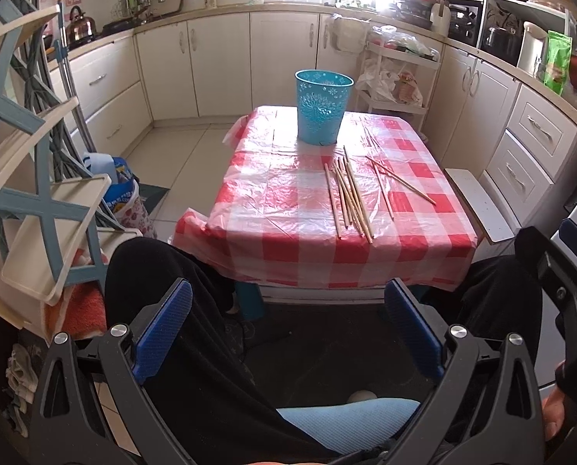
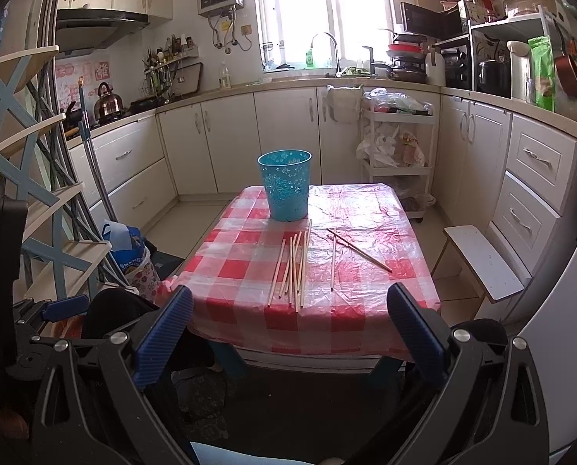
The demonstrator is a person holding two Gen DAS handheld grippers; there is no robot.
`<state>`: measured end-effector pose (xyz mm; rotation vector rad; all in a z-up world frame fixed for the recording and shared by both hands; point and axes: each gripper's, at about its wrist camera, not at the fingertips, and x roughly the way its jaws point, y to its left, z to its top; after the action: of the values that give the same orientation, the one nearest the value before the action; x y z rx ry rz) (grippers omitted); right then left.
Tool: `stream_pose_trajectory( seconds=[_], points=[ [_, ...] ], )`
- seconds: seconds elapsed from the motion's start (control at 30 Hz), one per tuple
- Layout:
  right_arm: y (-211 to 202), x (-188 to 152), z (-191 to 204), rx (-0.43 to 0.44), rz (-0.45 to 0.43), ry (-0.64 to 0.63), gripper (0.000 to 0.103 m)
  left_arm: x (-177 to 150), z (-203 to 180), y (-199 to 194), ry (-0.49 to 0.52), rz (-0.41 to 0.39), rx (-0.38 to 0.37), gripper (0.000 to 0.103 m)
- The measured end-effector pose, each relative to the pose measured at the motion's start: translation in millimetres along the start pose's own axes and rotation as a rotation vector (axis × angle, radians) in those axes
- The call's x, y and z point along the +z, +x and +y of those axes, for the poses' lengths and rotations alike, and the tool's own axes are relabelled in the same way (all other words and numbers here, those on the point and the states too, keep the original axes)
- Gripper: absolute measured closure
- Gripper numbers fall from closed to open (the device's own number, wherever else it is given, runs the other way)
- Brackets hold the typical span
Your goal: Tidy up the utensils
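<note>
Several wooden chopsticks (image 1: 348,193) lie in a loose bunch on the red-checked table (image 1: 280,201), with a few more (image 1: 399,180) scattered to their right. A blue perforated bucket (image 1: 322,106) stands upright behind them. In the right wrist view the bunch (image 2: 293,267), the scattered sticks (image 2: 358,250) and the bucket (image 2: 285,185) show on the same table (image 2: 230,267). My left gripper (image 1: 288,302) is open and empty, held low in front of the table over my lap. My right gripper (image 2: 290,308) is open and empty near the table's front edge.
A blue and cream shelf rack (image 1: 29,178) stands at the left. A small white stool (image 1: 478,203) sits right of the table. Kitchen cabinets (image 1: 218,62) and a white cart (image 1: 400,73) line the back. My knees (image 1: 164,271) are under the front edge.
</note>
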<state>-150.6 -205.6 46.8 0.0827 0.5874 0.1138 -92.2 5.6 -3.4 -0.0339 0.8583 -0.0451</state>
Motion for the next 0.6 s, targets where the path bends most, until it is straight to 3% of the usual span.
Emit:
stream_pose_trajectory(
  seconds=[0.1,0.23,0.6],
  points=[
    [-4,2,-2,0.001,-0.016,0.004,0.007,-6,-2,-1,0.001,0.031,-0.061,0.007],
    [-8,3,-3,0.002,-0.033,0.014,0.007,-7,-8,-10,0.028,-0.008,-0.152,0.007],
    [-2,0,-6,0.005,-0.023,0.032,0.007,10,1,-6,0.041,-0.048,0.044,0.007]
  ],
)
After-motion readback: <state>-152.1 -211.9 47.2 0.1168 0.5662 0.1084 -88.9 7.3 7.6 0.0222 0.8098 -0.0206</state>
